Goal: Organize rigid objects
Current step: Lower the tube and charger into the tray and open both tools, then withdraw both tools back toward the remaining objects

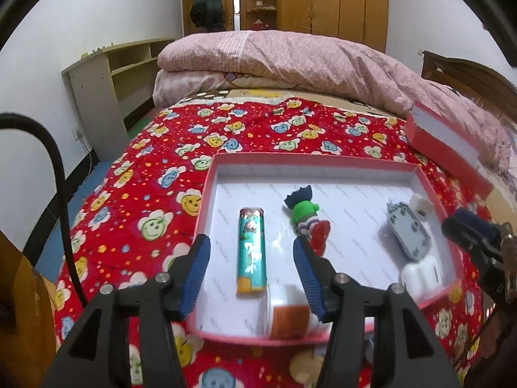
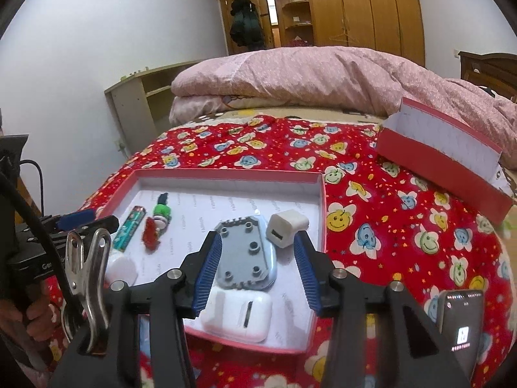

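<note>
A shallow red box (image 1: pixel 206 190) (image 2: pixel 318 200) with a white floor lies on the red bedspread. It holds a teal lighter (image 1: pixel 252 252) (image 2: pixel 129 226), a green toy figure (image 1: pixel 303 213) (image 2: pixel 161 213), a red toy piece (image 1: pixel 320 236) (image 2: pixel 150 234), a grey plate with studs (image 1: pixel 408 231) (image 2: pixel 247 252), a white charger cube (image 1: pixel 420 205) (image 2: pixel 286 228), a white case (image 1: pixel 420 274) (image 2: pixel 239 315) and a white bottle with an orange label (image 1: pixel 287 310) (image 2: pixel 121 268). My left gripper (image 1: pixel 252 278) is open over the lighter and the bottle. My right gripper (image 2: pixel 257 270) is open over the grey plate.
The box's lid (image 1: pixel 446 142) (image 2: pixel 446 161) leans against a pink quilt (image 1: pixel 290 61) at the back right. A phone (image 2: pixel 460 320) stands at the right near the bed's edge. A metal clip (image 2: pixel 85 258) hangs by my right gripper. Shelves (image 1: pixel 106 80) stand along the left wall.
</note>
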